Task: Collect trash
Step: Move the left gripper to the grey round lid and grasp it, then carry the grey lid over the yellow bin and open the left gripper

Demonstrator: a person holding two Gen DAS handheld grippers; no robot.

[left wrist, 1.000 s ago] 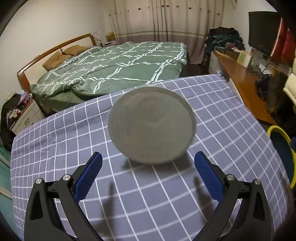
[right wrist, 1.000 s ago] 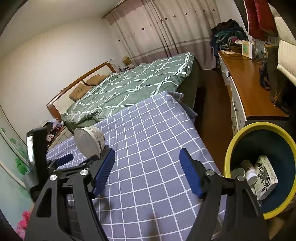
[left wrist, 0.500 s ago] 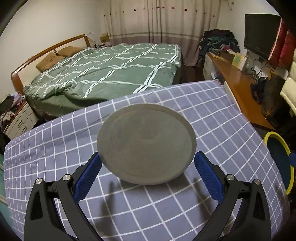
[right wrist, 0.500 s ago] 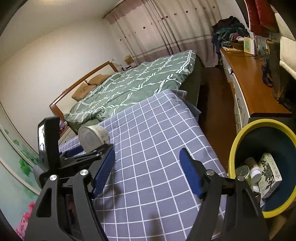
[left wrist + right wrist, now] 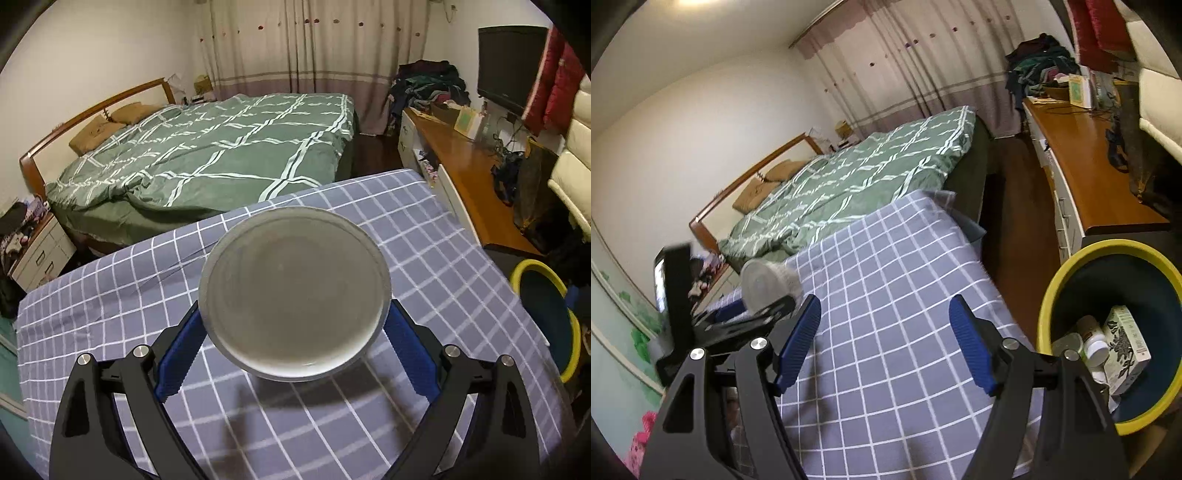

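Your left gripper [image 5: 295, 343] has just been closing, pinching the wide can [image 5: 294, 293] by its rim; slips easily before the bin [image 5: 546, 317]. Right gripper [image 5: 885, 343] spread, empty.

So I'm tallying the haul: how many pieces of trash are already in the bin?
4 visible in the yellow-rimmed bin: a patterned carton at right, a white-capped bottle beside it, another bottle left, and a white scrap below. More may lie underneath.

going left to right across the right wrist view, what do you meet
left claw with the round container between its fingers → checked tablecloth → yellow-rimmed trash bin with a patterned box inside
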